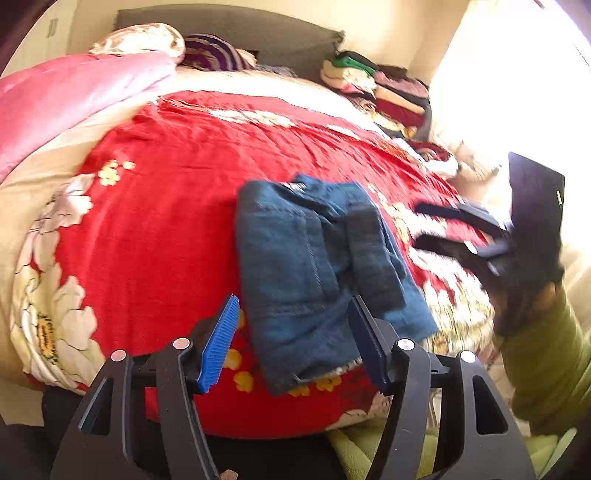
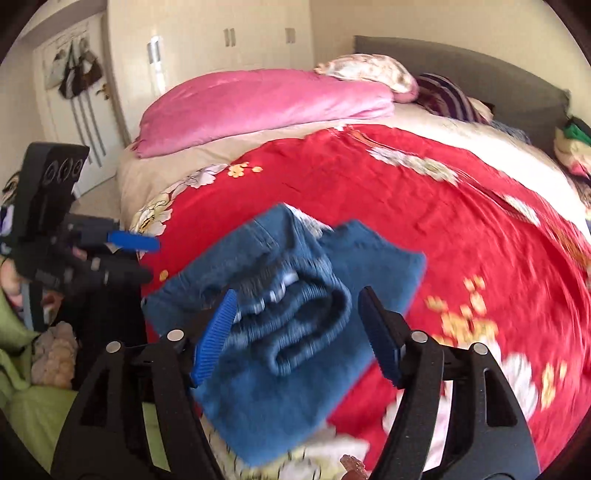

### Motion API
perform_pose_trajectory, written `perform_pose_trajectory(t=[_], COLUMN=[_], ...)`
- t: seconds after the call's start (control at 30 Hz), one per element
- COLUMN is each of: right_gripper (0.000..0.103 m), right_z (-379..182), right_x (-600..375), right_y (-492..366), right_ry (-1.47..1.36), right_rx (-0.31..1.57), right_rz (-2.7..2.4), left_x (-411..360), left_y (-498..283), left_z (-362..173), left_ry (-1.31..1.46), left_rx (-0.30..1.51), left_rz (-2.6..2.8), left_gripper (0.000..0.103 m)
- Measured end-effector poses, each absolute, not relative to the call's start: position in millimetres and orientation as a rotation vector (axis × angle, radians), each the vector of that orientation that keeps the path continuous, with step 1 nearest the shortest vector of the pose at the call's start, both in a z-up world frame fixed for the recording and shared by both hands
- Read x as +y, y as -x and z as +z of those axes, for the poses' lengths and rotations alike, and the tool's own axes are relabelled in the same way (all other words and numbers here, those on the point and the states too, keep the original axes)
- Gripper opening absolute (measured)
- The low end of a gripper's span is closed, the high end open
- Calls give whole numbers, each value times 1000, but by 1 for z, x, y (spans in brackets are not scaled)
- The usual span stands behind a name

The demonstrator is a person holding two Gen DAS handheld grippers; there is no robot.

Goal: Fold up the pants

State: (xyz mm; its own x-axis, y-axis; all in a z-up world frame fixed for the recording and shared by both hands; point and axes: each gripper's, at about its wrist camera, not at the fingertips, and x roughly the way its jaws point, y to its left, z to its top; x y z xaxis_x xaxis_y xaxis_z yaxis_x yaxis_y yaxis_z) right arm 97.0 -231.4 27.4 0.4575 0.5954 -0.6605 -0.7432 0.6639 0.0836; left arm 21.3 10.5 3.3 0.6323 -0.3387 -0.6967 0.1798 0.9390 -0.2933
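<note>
Jaws stood apart on both tools, with nothing pressed between the blue pads of either. The left gripper point(image 1: 291, 343) hung over the near edge of the bed point(image 1: 155, 206), its jaws framing the near end of the pants point(image 1: 310, 266) without touching the cloth, as far as its own view showed. The right gripper point(image 2: 297, 332) hovered just above the same bundle, jaws open to either side of the rolled waistband, which looked blurred in that view. No earlier frame being given, only the open state can be told.

The pants, blue denim, lay as a compact folded packet on the red flowered bedcover point(image 1: 177, 155), close to the bed's near edge and slightly to the right of its middle in the left view. Legs appeared doubled over the seat, with one darker strip lying across the top. By that look the folding seemed essentially finished; what might remain is squaring the edges or moving the packet to a pile.

Farther off lay a pink quilt point(image 2: 258, 107) along the far left, pillows at the grey headboard point(image 1: 236, 33), and a stack of folded clothes point(image 1: 388, 92) at the far right corner.
</note>
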Motion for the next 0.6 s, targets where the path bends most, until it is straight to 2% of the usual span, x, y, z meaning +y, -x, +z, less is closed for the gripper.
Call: perform_pose_trajectory(t=[0.13,0.17,0.23,0.33,0.6], right_gripper=[72,73,81,88,89], right_z=[31,33,38,41,31], right_x=[-253,-257,-265,-273,-277], right_y=[-90,-89,-87,-88,-99], right_ry=[164,155,140,109,49], right_rx=[697,691,670,661,702], right_rz=[776,762,726,685,632], left_x=[14,15,15,14,13], left_y=[-26,-27,-30,-37,-60], left_z=[10,11,14,16,11], left_ry=[222,224,228,224,207], left_rx=[820,818,803,799,807], left_rz=[-285,-282,-258,-255,-221], left_gripper=[60,73,89,89,95])
